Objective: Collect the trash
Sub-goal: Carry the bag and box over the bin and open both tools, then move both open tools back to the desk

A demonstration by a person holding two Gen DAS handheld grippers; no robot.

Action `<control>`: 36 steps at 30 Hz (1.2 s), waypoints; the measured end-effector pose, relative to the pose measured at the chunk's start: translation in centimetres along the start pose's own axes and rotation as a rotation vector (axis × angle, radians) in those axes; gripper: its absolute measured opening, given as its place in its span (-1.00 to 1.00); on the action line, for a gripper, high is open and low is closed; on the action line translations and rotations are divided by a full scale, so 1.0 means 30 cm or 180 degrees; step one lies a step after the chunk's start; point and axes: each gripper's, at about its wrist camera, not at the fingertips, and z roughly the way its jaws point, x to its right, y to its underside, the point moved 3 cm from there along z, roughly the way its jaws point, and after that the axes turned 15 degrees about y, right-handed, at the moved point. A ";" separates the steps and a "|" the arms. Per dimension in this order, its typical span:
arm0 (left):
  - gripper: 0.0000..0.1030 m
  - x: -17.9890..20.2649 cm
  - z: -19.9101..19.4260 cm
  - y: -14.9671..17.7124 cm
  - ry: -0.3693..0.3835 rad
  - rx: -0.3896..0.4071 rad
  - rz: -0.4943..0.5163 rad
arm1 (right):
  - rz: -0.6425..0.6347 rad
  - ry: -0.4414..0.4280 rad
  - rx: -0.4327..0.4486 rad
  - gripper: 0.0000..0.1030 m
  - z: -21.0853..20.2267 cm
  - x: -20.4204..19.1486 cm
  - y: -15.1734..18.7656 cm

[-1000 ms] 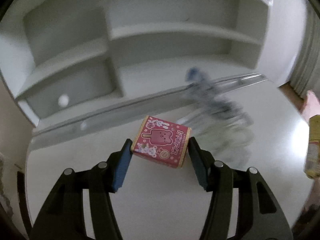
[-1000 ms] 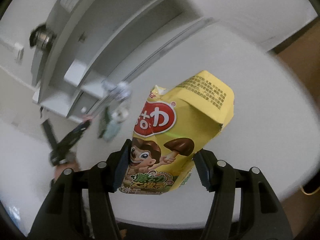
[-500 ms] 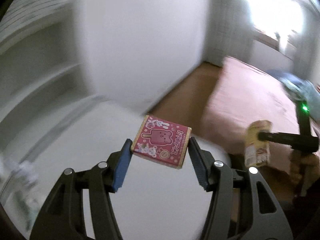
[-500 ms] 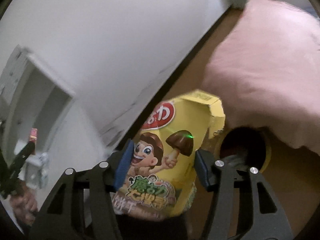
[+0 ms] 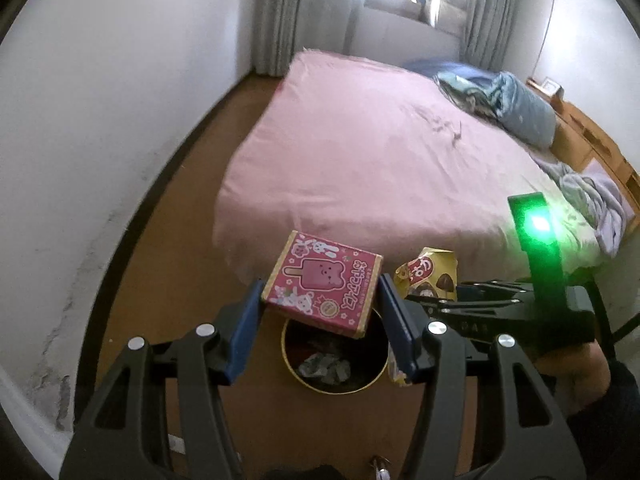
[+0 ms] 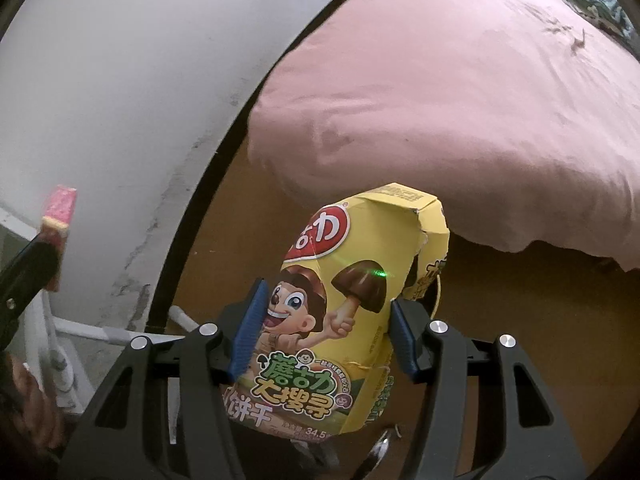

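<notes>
A second earlier both claws had been seen over a white tabletop by shelving; now a bedroom floor and a round yellow-rimmed bin (image 5: 335, 360) were seen below them, so the trash was judged to have been carried to the drop point, with release the step left. The left claw (image 5: 320, 316) was closed on a pink ice-cream box (image 5: 322, 284), held tilted between the blue pads, directly above the bin's opening, in which crumpled scraps were already visible. The right claw (image 6: 324, 332) was clamped on a torn yellow snack box (image 6: 352, 304), gripped at its middle; in the left view that box was seen just beside the bin's right rim. A pink bed (image 5: 360, 152) was seen just beyond the bin.
</notes>
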 end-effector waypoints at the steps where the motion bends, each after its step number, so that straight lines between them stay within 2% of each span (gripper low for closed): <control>1: 0.10 0.013 0.038 0.004 0.0009 -0.0030 0.0001 | 0.0006 0.0026 -0.0037 0.07 0.025 0.009 -0.001; 9: 0.10 -0.019 0.115 0.000 0.0115 -0.0107 -0.0156 | -0.0033 0.0124 -0.0197 0.07 0.128 0.041 0.007; 14: 0.10 0.001 0.128 -0.014 0.0124 -0.0121 -0.0142 | 0.0046 0.0146 -0.0195 0.09 0.132 0.038 -0.006; 16: 0.10 0.008 0.131 -0.009 0.0129 -0.0142 -0.0139 | 0.0094 0.0139 -0.0159 0.39 0.127 0.041 -0.010; 18: 0.10 0.014 0.135 -0.009 0.0129 -0.0170 -0.0132 | 0.0137 0.0130 -0.0103 0.50 0.114 0.048 -0.012; 23: 0.10 0.051 0.152 -0.007 0.0163 -0.0285 -0.0086 | 0.0206 0.0112 -0.0088 0.50 0.116 0.056 -0.022; 27: 0.10 0.056 0.220 -0.004 0.0184 -0.0399 -0.0082 | 0.0327 0.0146 -0.0047 0.50 0.109 0.076 -0.032; 32: 0.44 0.045 0.242 -0.008 0.0171 -0.0409 -0.0129 | 0.0585 0.0201 0.0103 0.50 0.073 0.137 -0.047; 36: 0.45 0.053 0.239 -0.008 0.0191 -0.0388 -0.0103 | 0.0633 0.0170 0.0094 0.50 0.074 0.146 -0.048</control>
